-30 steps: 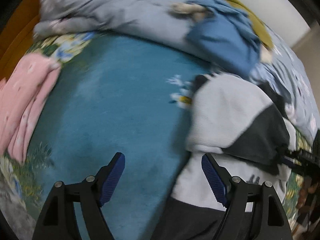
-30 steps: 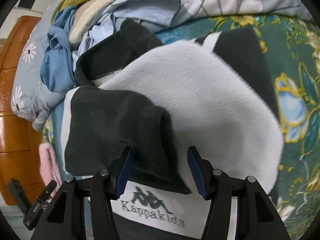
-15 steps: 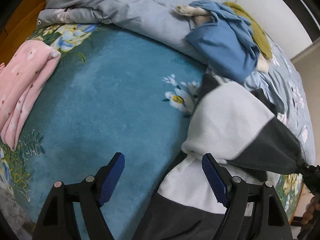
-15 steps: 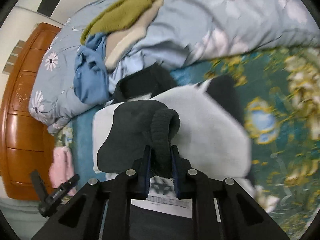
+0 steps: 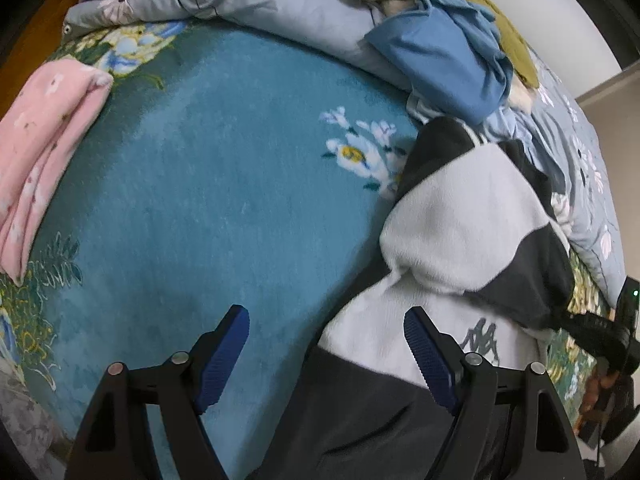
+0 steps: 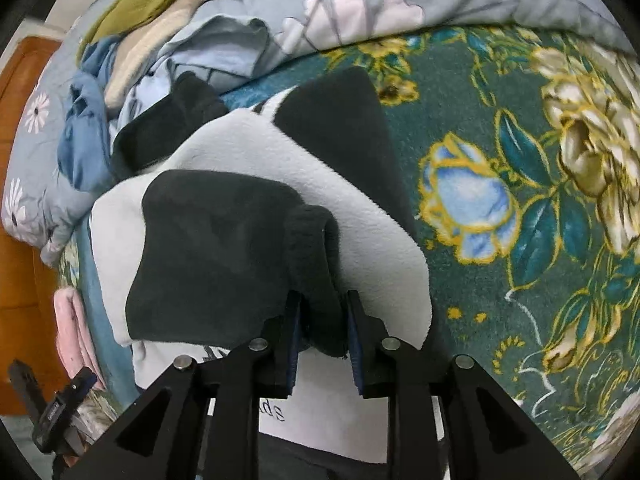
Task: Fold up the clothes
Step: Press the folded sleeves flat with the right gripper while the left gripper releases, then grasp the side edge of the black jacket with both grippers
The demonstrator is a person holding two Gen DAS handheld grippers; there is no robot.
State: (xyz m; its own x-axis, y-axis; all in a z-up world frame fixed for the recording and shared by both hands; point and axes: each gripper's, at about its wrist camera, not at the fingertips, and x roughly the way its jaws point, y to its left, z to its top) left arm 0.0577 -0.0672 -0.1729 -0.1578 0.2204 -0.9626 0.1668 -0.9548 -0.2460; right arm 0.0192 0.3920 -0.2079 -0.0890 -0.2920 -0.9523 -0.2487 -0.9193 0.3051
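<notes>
Here your right gripper (image 6: 320, 330) pinches a dark cuff while your left gripper (image 5: 326, 350) waits spread wide.

In your left wrist view, the blue pads hang apart over the near edge of the grey-and-black fleece top (image 5: 472, 240), which lies on the teal floral blanket (image 5: 208, 200), its near hem under your right finger; a folded pink garment (image 5: 44, 136) sits well apart at the left edge, and a blue garment (image 5: 444, 60) rests on the grey quilt (image 5: 280, 12) beyond. In your right wrist view, the pads press together on the dark sleeve cuff (image 6: 316, 256), drawn across the top's pale body above the printed logo.
</notes>
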